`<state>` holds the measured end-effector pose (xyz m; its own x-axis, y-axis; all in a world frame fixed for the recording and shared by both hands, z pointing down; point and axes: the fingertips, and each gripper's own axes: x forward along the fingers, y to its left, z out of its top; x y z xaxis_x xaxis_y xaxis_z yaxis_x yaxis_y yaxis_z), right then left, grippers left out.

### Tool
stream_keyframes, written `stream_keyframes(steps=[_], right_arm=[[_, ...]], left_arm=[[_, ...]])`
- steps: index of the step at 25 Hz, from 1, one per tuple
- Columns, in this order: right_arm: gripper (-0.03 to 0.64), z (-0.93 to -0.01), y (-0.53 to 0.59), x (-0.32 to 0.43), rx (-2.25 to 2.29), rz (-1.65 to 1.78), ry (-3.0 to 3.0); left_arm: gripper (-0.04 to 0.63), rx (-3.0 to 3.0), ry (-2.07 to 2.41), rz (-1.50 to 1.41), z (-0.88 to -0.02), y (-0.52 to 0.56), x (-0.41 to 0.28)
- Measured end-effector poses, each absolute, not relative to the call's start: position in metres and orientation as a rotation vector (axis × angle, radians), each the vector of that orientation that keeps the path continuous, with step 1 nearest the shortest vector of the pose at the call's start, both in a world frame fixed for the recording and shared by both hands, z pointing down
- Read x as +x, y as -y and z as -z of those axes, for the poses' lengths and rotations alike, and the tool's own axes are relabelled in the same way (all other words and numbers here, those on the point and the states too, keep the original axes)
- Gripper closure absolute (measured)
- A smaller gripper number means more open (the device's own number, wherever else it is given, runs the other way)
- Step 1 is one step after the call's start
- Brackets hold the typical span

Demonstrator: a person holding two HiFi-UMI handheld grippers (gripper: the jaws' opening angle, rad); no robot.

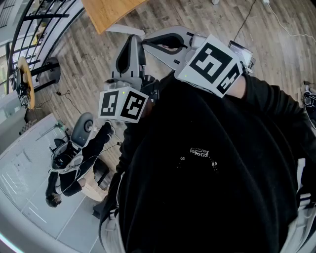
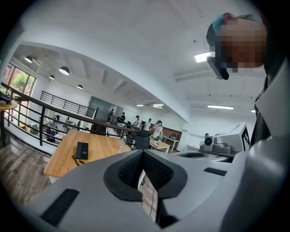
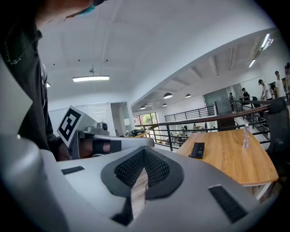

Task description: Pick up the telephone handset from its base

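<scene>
Jaws clenched empty on left gripper (image 2: 143,153) and right gripper (image 3: 144,150); 1 black device (image 3: 197,150) on 1 table (image 3: 235,159).

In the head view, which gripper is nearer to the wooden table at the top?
Left, slightly. The left gripper ends just below the wooden table, near its edge; the right gripper comes in from farther right.

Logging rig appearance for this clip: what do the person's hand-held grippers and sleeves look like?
The left hand-held gripper and right hand-held gripper are light grey with black textured pads. Each carries a white cube with black square markers. The person wears a black long-sleeved top.
</scene>
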<state>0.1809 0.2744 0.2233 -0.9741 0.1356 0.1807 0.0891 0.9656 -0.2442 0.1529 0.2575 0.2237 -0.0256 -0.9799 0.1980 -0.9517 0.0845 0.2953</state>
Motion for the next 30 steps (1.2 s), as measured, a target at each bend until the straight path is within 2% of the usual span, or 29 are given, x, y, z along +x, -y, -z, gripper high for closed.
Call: stream_keyframes(steps=[4, 30], right_arm=[[0.603, -0.223, -0.272, 0.183, -0.168, -0.346, 2.915], [0.601, -0.231, -0.264, 0.194, -0.325, -0.438, 2.908]], left_arm=[[0.598, 1.904, 2.042, 0.038, -0.228, -0.254, 0.155], [0.598, 1.824, 2.143, 0.029, -0.230, -0.249, 0.166]])
